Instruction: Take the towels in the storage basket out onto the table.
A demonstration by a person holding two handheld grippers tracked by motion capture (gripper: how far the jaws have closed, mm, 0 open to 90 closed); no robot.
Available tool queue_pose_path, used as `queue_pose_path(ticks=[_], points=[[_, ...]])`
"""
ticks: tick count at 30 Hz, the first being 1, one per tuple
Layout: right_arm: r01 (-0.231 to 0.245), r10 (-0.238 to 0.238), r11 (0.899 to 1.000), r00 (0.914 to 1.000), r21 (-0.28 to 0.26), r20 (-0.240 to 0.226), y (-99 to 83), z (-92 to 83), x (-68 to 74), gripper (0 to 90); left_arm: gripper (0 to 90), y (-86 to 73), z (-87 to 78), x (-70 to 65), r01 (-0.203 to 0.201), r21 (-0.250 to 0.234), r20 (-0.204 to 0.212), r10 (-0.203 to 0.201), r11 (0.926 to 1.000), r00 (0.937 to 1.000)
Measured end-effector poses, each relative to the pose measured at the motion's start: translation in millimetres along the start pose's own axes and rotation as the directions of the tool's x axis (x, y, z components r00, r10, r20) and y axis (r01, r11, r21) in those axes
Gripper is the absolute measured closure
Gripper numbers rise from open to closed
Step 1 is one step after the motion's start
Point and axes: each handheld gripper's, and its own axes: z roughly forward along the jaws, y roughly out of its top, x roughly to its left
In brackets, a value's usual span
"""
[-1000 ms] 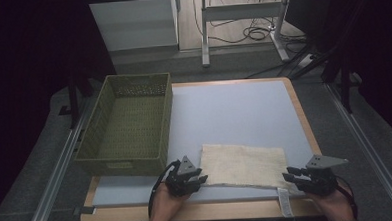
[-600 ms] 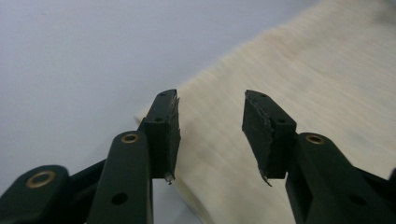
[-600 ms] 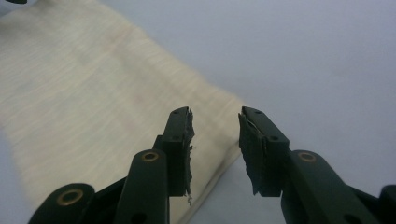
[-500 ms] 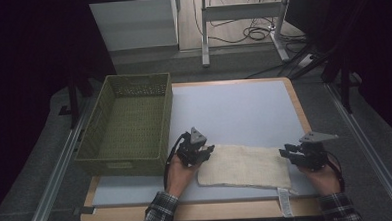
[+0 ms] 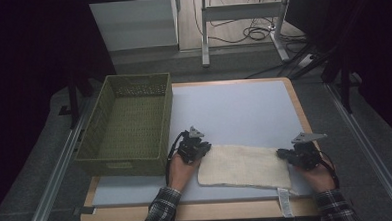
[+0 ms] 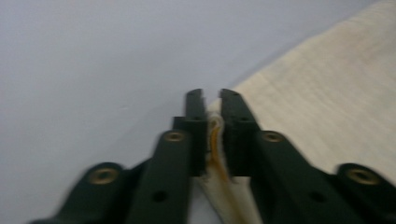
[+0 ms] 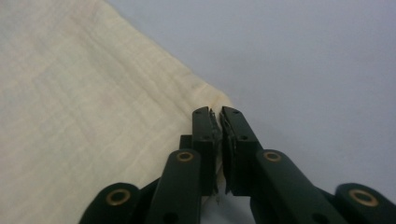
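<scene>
Cream cloth [image 5: 244,166] lies flat on the table [image 5: 234,109] beside the basket [image 5: 127,126]; your left gripper [image 5: 202,151] and right gripper [image 5: 286,154], held low, have just pinched their fingers onto its far corners.

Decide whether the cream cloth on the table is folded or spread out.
Folded. The cream cloth lies as a narrow band, and in the left gripper view doubled layers show at its pinched edge.
</scene>
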Motion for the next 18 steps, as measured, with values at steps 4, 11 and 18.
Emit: queue_pose_path(ticks=[4, 11, 18], points=[[-0.004, 0.004, 1.0, 0.9999, -0.021, 0.017, 9.0, -6.1, -7.5, 85.9, 86.0, 0.9, -8.0, -1.5, -0.009, -0.04, 0.029, 0.01, 0.9992, 0.9995], [0.002, 0.0, 1.0, 0.9973, -0.024, 0.073, 30.3, -0.3, -29.3, 85.8, 85.7, 2.2, -18.4, -16.8, -0.023, -0.079, 0.072, 0.029, 0.9966, 0.997], [-0.022, 0.024, 0.999, 0.9964, -0.025, 0.081, 46.6, 20.9, -40.5, 84.9, 85.0, -1.1, -23.0, -28.6, -0.09, -0.072, 0.01, 0.091, 0.9933, 0.9958]])
